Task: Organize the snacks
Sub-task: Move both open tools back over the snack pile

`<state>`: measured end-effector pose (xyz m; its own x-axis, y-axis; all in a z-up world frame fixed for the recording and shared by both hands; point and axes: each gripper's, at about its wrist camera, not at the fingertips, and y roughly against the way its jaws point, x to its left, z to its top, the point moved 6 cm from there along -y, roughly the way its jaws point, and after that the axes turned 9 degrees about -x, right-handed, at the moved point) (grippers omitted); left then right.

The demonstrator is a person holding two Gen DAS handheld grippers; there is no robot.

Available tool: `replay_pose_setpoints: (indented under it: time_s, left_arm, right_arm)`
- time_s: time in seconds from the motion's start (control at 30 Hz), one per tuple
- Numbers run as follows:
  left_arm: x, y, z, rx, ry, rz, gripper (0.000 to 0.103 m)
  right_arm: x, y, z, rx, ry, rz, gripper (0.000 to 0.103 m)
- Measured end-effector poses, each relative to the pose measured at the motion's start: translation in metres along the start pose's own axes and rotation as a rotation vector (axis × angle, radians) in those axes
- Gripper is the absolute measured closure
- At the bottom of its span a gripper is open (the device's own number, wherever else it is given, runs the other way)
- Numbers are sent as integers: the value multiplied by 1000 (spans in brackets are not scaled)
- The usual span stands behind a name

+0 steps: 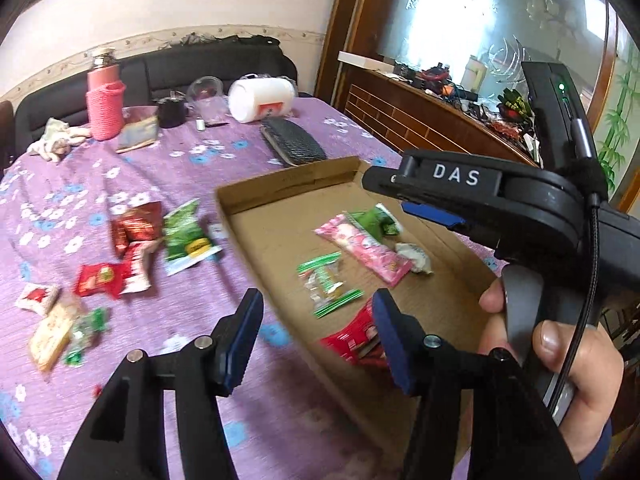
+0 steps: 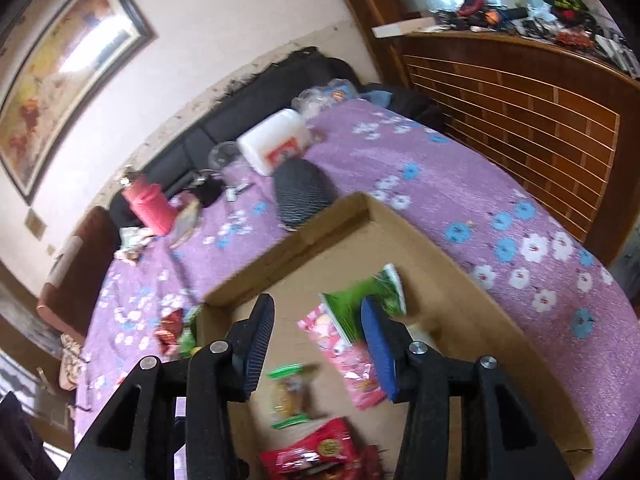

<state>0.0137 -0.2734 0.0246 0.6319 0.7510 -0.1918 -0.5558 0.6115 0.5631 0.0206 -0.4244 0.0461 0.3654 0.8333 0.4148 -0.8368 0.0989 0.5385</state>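
A shallow cardboard tray (image 1: 288, 180) (image 2: 288, 256) lies on the purple flowered cloth. It holds a pink packet (image 1: 362, 248) (image 2: 356, 364), a green packet (image 1: 374, 220) (image 2: 356, 300), a clear wrapper with green ends (image 1: 326, 282) (image 2: 288, 396) and a red packet (image 1: 352, 340) (image 2: 320, 448). Left of the tray lie loose snacks: red packets (image 1: 136, 228), a green packet (image 1: 186, 236) and a beige biscuit packet (image 1: 50, 336). My left gripper (image 1: 316, 340) hangs open over the tray's near-left edge, holding nothing. My right gripper (image 2: 316, 320) (image 1: 386, 196) is open above the pink and green packets, not pressing on them.
At the back of the cloth stand a pink bottle (image 1: 105, 96), a white jar on its side (image 1: 262, 98) and a black woven pouch (image 1: 294, 142). A wooden slatted cabinet (image 1: 420, 120) with clutter on top runs along the right. A hand (image 1: 560, 360) grips the right tool.
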Motion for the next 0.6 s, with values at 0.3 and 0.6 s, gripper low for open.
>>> replay_pose_setpoints:
  time_s: [0.3,0.6]
  left_arm:
    - [62,48,-12,-5,11,85,47]
    - [156,76,-22,14,-28,231,35]
  right_arm:
    - [71,5,-34,29,188,149,54]
    - [131,5,-87,130,329,314,54]
